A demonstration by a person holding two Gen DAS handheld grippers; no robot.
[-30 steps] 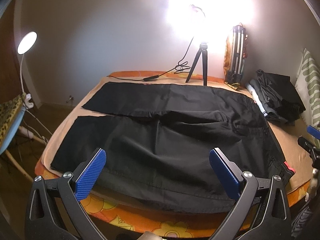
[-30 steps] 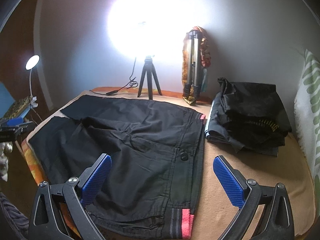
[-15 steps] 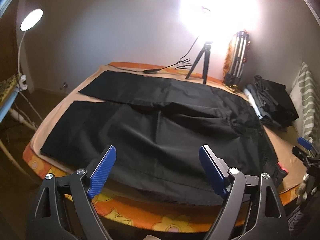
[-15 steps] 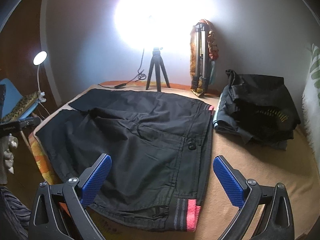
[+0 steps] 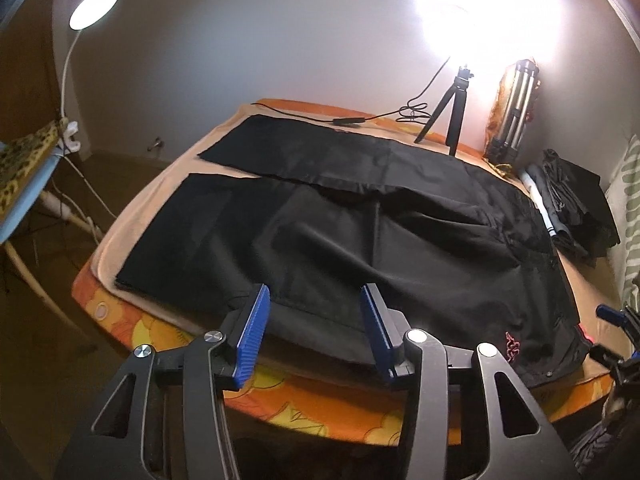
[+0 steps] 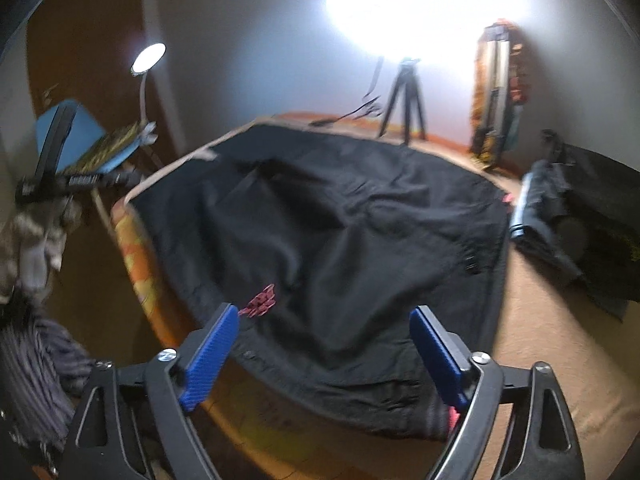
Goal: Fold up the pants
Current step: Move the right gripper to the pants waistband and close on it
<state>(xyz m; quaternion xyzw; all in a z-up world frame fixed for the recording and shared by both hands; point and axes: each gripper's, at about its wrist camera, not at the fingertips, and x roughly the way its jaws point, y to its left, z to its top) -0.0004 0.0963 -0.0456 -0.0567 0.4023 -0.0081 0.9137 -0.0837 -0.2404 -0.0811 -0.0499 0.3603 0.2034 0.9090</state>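
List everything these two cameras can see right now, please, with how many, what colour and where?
pants: one pair, black with a small red logo, spread flat across the bed
bed: one, tan sheet over an orange flowered cover, fills the middle
pile of clothes: one, dark, at the bed's far right
small tripod: one, black, at the bed's far edge under the glaring light
folded tripod: one, silver, leaning at the wall
desk lamp: one, white, lit, far left
chair: one, blue, left of the bed
left gripper: one, black with blue pads, open, over the near pant edge
right gripper: one, same colours, open, near the waistband
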